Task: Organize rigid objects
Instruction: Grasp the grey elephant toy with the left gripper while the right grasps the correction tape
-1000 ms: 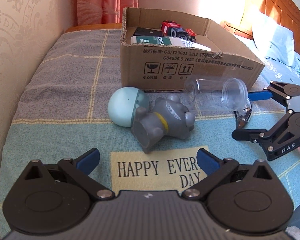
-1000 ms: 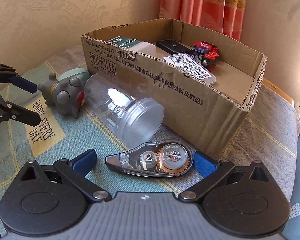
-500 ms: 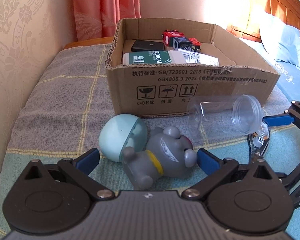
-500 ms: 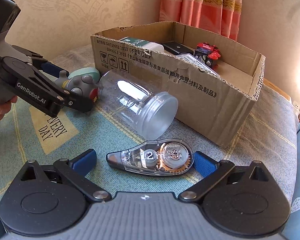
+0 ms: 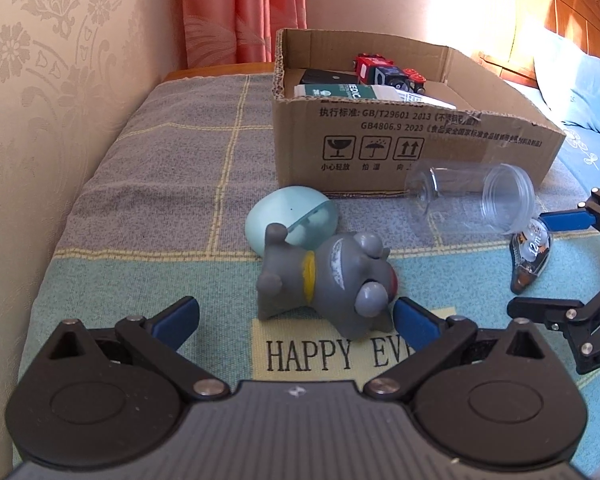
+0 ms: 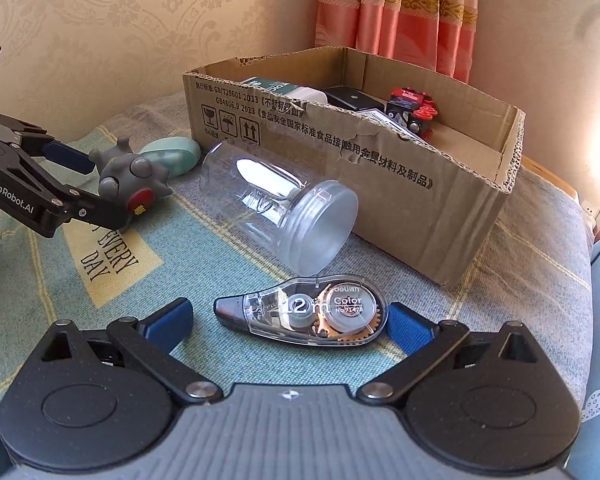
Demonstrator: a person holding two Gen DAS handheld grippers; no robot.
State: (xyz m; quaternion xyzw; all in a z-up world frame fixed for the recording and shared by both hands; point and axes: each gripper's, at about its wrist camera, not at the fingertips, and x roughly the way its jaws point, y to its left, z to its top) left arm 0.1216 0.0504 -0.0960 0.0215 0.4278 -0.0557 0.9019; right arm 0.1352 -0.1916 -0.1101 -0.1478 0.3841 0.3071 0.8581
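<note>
**Two hand-held grippers flanking loose objects before a cardboard box**

The left hand-held gripper (image 5: pixel 294 314) is hovering with its blue-padded fingers spread apart, the grey plastic animal figurine with a yellow collar (image 5: pixel 328 276) lying on its side just ahead of and between the fingertips; its right pad (image 5: pixel 414 318) is lying just beside the figurine's head, contact not determinable. A pale blue-green egg-shaped capsule (image 5: pixel 288 220) is resting just beyond the figurine, touching it. The right hand-held gripper (image 6: pixel 290 322) is likewise standing open, the clear plastic correction-tape dispenser with a dark tip (image 6: pixel 304 312) lying flat between its fingers, close to the right pad. Ahead of that dispenser, a transparent plastic jar with a screw lid (image 6: pixel 276 204) is lying on its side against the open brown cardboard box (image 6: pixel 380 160), which is holding a red toy vehicle (image 6: pixel 414 110), a black flat case (image 6: pixel 350 98) and a green-and-white packet (image 6: pixel 284 88). Everything is resting on a checked bedspread (image 5: pixel 160 184) printed "HAPPY EVERY DAY".
</note>
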